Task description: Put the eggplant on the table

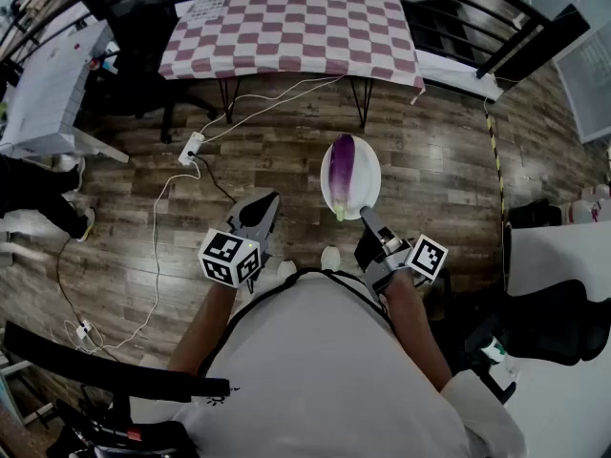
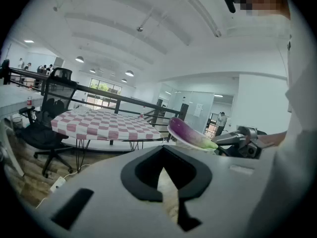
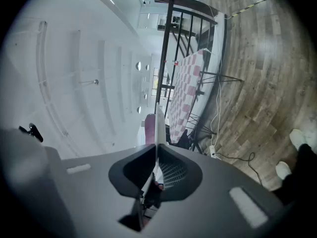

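A purple eggplant [image 1: 342, 165] with a green stem lies on a white plate [image 1: 371, 175], carried above the wooden floor. My right gripper [image 1: 366, 217] is shut on the plate's near rim and holds it level. In the right gripper view the plate [image 3: 158, 125] shows edge-on between the jaws, with the eggplant [image 3: 148, 128] to its left. My left gripper [image 1: 264, 208] is left of the plate, shut and empty. From the left gripper view the eggplant [image 2: 190, 134] and the right gripper [image 2: 238, 139] lie ahead to the right. The table with the pink checked cloth [image 1: 296, 27] stands further ahead.
A black office chair [image 1: 143, 17] stands at the table's left corner. A power strip [image 1: 191, 147] and white cables lie on the floor between me and the table. A dark railing [image 1: 520, 41] runs behind the table. White desks stand at the left [image 1: 43, 93] and right [image 1: 563, 284].
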Demonstrator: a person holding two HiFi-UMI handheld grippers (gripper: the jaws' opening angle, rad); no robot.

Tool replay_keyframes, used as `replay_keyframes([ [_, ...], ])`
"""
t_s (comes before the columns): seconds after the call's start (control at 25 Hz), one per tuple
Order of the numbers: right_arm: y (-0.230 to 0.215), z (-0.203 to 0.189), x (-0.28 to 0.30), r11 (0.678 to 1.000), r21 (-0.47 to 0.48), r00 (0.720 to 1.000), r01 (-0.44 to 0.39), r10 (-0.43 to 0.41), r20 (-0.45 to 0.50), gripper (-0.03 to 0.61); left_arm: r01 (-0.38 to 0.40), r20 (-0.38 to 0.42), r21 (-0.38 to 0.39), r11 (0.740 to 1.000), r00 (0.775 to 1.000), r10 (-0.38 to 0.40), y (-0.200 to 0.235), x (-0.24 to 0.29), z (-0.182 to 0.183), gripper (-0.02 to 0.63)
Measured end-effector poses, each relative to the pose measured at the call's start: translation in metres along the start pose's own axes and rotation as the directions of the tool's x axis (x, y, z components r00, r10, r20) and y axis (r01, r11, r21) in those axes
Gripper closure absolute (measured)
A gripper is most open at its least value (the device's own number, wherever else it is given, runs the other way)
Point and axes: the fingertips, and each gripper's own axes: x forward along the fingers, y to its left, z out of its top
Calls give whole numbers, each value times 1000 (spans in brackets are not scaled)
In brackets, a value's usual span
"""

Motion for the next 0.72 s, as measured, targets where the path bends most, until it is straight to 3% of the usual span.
replay_keyframes([
  [0.72, 3, -11, 0, 1000, -3, 1000, -2, 2, -3, 551, 15, -11, 16, 1000, 1000, -14, -1, -11, -5, 607],
])
